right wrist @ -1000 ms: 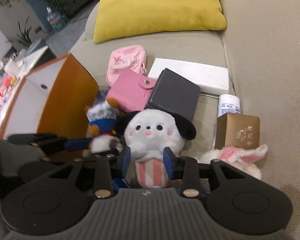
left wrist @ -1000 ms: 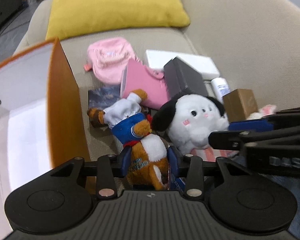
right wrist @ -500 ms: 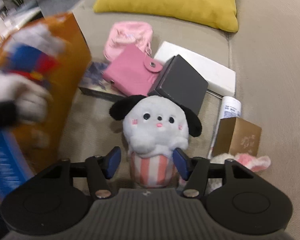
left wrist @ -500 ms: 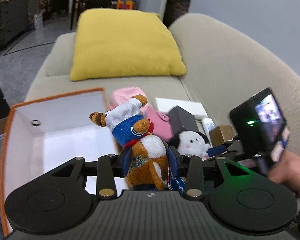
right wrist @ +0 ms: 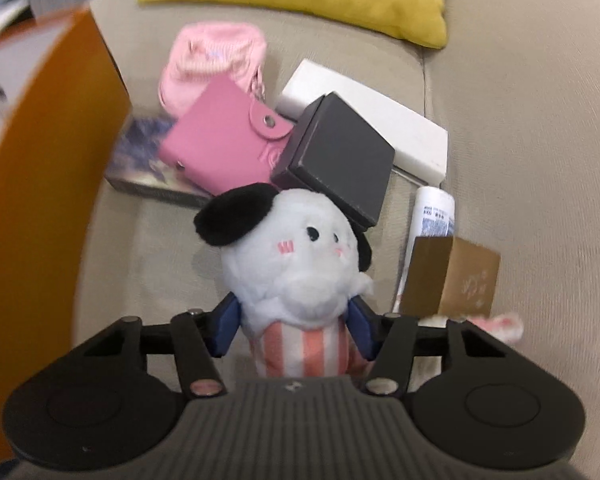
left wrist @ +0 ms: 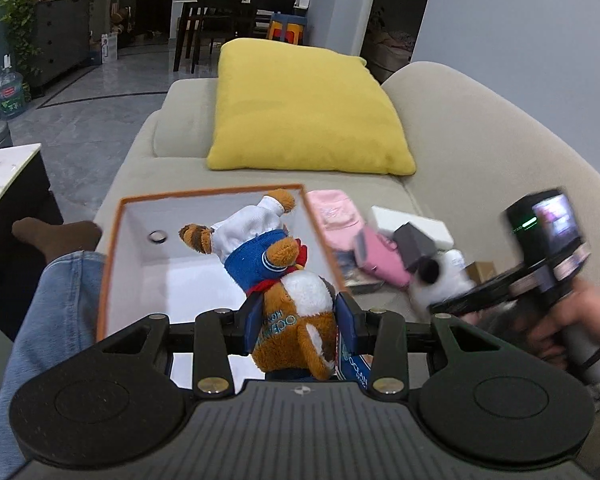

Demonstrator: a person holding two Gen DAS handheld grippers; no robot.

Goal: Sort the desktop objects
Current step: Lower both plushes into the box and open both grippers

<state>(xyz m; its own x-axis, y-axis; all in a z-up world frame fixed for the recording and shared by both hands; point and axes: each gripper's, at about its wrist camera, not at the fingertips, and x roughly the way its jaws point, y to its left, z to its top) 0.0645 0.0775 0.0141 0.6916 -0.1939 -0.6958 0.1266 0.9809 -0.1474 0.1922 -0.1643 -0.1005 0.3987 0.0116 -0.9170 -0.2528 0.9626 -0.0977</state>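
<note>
My left gripper (left wrist: 298, 312) is shut on a brown bear plush (left wrist: 284, 272) in a blue top and white chef hat. It hangs head-away over the open orange box (left wrist: 204, 194) with white inside. In the right wrist view my right gripper (right wrist: 294, 320) straddles the striped base of a white dog plush (right wrist: 296, 256) with black ears on the sofa seat. Its jaws are closing, with the blue pads just at the plush's sides and not squeezing it. The orange box wall (right wrist: 40, 200) stands to its left.
Behind the dog plush lie a pink wallet (right wrist: 220, 148), pink pouch (right wrist: 216, 56), dark grey box (right wrist: 340, 156), white box (right wrist: 380, 120) and a book (right wrist: 140, 160). A white tube (right wrist: 434, 216), gold box (right wrist: 456, 276) and bunny plush (right wrist: 500, 324) sit right. A yellow cushion (left wrist: 300, 108) lies behind.
My left gripper lifted the bear off the sofa and carried it left over the orange box. My right gripper's jaws widened around the dog plush and tipped further down.
</note>
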